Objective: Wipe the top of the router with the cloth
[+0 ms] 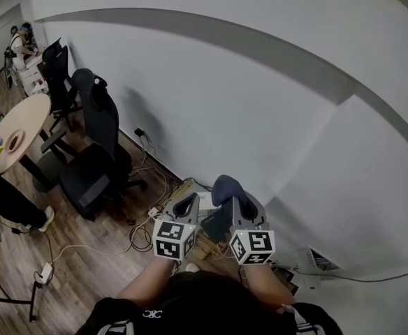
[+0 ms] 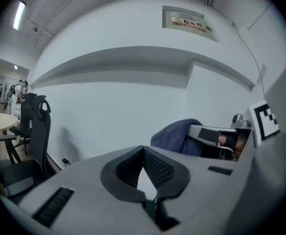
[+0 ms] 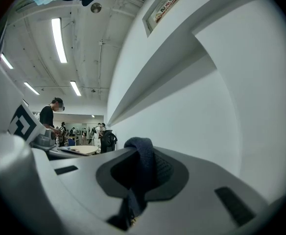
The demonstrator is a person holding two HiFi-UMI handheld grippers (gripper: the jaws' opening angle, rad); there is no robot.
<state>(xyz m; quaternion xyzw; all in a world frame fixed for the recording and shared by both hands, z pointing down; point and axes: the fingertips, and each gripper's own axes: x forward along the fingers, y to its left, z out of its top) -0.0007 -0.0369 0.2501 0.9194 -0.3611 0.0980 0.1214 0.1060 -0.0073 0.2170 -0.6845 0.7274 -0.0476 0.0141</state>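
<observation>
Start from the black office chair (image 1: pixel 96 152) and work right. Just to its right, your left hand-held gripper (image 1: pixel 185 206) is up in front of the white wall (image 1: pixel 260 103). Its jaws are pressed together at the tips with nothing between them. Further right of the chair, touching that gripper's side, your right hand-held gripper (image 1: pixel 242 205) pinches the dark blue cloth (image 1: pixel 225 187), which bunches above the jaws and hangs down between them.

So the cloth is in hand, but wiping does not look to be under way. Both grippers point at bare wall, and no view shows a router clearly. The clutter of cables (image 1: pixel 144 218) on the floor to the right of the chair is too small to sort out.

I judge you are at the carrying step. Next, find the router, lower the right hand-held gripper so the cloth lies flat on its top, and sweep across. The free left one could steady the casing if it slides.

For writing, a wall sign (image 2: pixel 189 22) high up, to the right of the chair, bears red characters too small to read. The cubes carry only black-and-white square markers.
</observation>
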